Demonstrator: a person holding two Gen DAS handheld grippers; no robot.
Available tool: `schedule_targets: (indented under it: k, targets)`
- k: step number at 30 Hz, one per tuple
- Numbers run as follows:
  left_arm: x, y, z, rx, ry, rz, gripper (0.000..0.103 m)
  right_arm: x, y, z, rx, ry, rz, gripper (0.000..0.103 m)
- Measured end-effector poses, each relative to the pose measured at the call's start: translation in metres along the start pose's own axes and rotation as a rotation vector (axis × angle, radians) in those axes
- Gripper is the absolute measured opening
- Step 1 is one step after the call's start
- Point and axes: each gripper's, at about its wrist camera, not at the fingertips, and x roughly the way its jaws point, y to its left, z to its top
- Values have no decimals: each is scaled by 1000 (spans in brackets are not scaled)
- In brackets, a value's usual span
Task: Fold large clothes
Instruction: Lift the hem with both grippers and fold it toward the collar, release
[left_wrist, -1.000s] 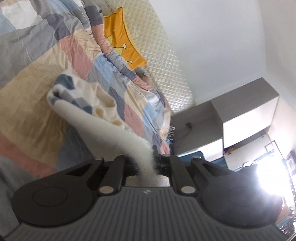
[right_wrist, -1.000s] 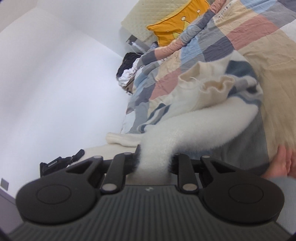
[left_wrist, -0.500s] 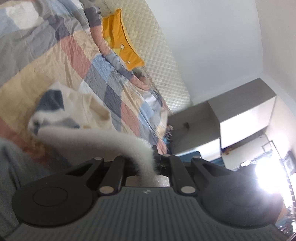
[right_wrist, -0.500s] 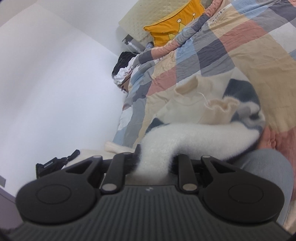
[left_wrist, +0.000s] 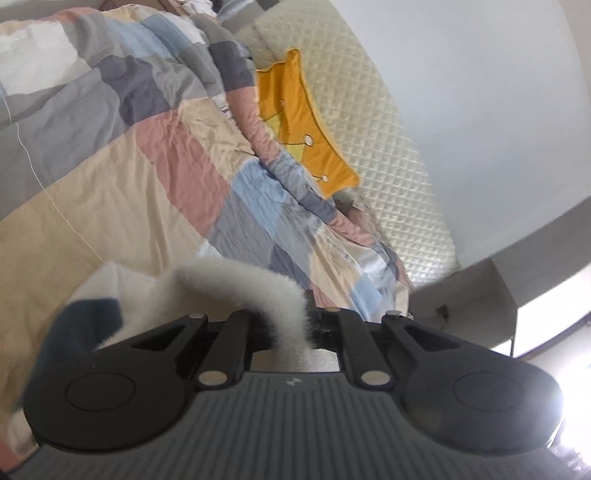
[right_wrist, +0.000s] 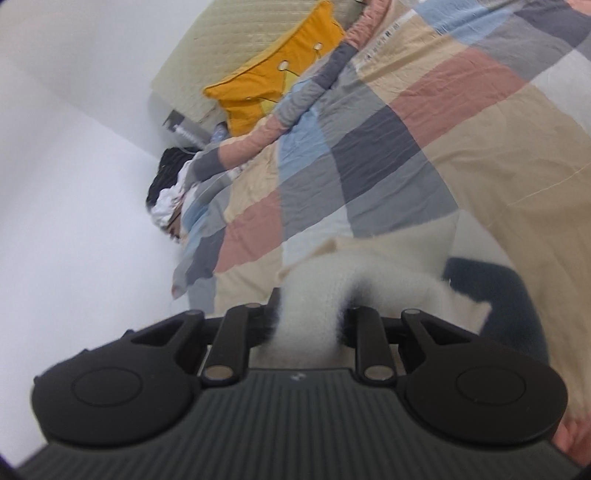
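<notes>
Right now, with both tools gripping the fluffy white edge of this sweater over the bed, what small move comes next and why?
Probably lower both hands and lay the held edge flat on the quilt. The left tool and right tool each pinch the sweater, whose body is bunched close beneath them, so the fold seems nearly brought over.

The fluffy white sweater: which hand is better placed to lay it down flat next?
Neither clearly; perhaps the left. Both the left gripper and right gripper have their jaws shut on the white sweater, but the left faces more bare patchwork quilt.
</notes>
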Motion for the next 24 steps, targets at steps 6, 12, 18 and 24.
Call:
schedule_targets:
  k: [6,12,18,24]
  targets:
    - [65,56,9,16,13,47,9,63,-28,3,24,-13,-9,24]
    - [119,88,22,21,63,73,9,101,-50,-7,-39,-58,-33,24]
    - [148,106,30,36,83,72,10,115,-72,7,39,-69,37,24]
    - [169,123,25,64,104,172,10,146,-83,8,82,-30,25,24]
